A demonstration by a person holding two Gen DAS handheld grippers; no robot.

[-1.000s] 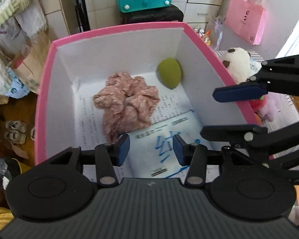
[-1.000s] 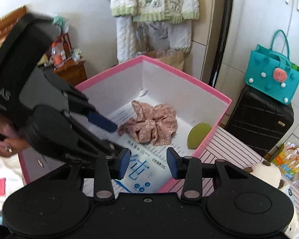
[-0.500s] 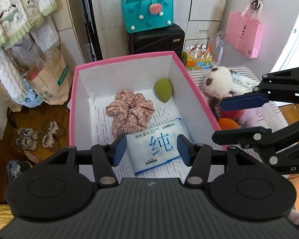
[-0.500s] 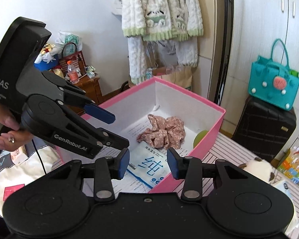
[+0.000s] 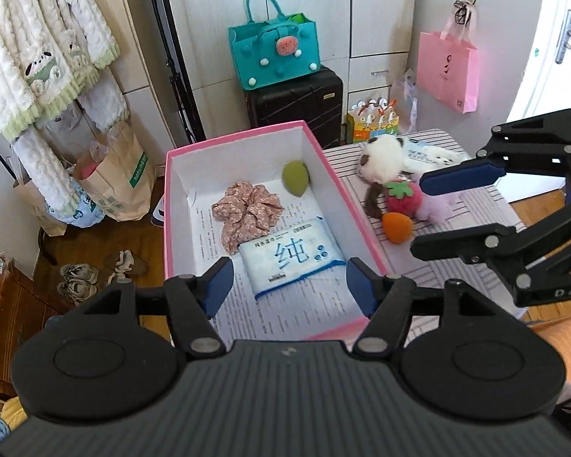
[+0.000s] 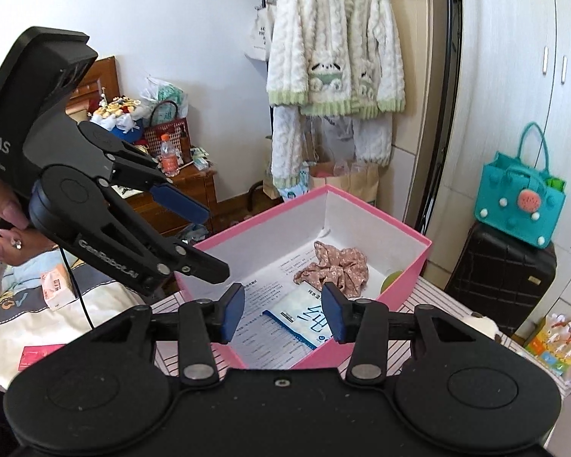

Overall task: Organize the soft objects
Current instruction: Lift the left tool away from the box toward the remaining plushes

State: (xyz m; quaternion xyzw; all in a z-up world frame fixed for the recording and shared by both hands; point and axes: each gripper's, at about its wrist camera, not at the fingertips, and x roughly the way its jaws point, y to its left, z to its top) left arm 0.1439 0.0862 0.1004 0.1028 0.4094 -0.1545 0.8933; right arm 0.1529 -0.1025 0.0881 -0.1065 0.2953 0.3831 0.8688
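Now both tongs are empty, jaws opening: the left tongs (image 5: 287, 280) hang above the pink box (image 5: 333, 175), where the wipes pack (image 5: 291, 257) lies mid-frame. Swing the right tongs (image 5: 434, 213) toward the strawberry plush (image 5: 401, 196) on the striped desk (image 5: 472, 209), right of centre, and pinch its middle gently.

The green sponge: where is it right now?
In the left wrist view the green sponge lies inside the pink box, in its far right corner, just beyond the floral scrunchie.
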